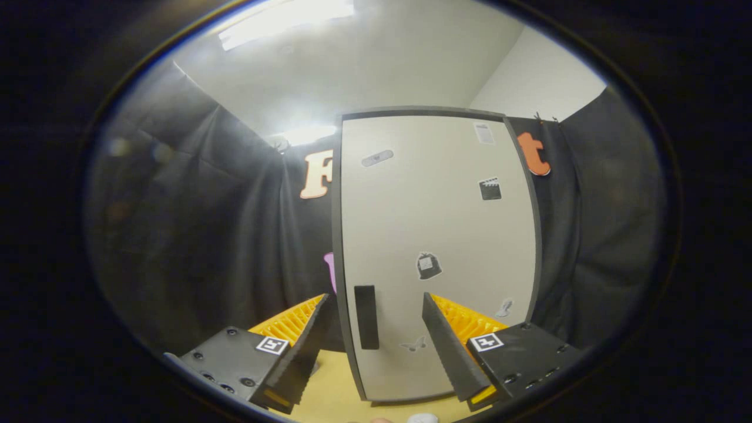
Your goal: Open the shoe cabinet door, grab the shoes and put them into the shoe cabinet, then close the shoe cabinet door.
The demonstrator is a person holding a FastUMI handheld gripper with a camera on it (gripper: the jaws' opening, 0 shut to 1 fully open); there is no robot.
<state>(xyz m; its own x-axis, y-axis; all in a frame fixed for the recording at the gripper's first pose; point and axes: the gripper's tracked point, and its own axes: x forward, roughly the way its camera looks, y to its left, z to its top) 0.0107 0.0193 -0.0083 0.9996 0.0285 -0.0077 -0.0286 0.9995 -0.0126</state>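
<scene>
The shoe cabinet (437,235) stands upright just beyond my fingers, a tall pale door with a dark frame and several small stickers on it. The door looks closed. Its dark vertical handle (366,317) sits low on the door's left side, between my fingers and nearer the left one. My gripper (376,302) is open, with the fingers spread wide and nothing between them but the door seen ahead. The cabinet rests on a light wooden surface (329,382).
Black cloth hangs as a wall behind and to both sides of the cabinet. A white ceiling with bright lights is above. A small pale object (423,418) lies on the wooden surface under the fingers.
</scene>
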